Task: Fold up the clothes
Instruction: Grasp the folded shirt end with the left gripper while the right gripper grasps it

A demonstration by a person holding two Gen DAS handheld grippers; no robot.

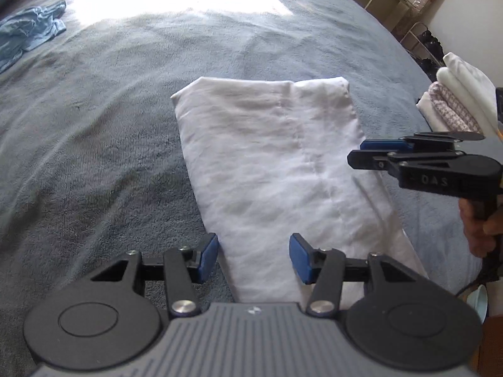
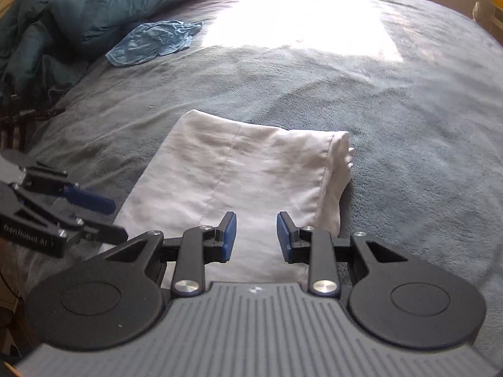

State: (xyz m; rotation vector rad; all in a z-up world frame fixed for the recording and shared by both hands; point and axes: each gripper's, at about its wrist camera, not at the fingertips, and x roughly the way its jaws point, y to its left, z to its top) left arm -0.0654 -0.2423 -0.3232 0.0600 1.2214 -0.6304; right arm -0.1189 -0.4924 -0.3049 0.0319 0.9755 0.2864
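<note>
The white cloth [image 1: 276, 169] is lying folded into a long strip on the grey bed cover [image 1: 94, 132], so the next fold is likely best made by pinching both near corners evenly (keeping the edges lined up). The left gripper [image 1: 253, 257] is hovering half open over the near end, gripping nothing, and the right gripper [image 2: 256, 235] is standing narrowly open above the cloth, also empty.

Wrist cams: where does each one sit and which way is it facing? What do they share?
Left wrist: on the left gripper, angled down over the white folded cloth; shows its own open fingers, plus the right gripper and a hand.
Right wrist: on the right gripper, angled down over the same cloth; own fingers apart, left gripper at left.
Shared: white cloth, grey bedspread, crumpled blue garment.
</note>
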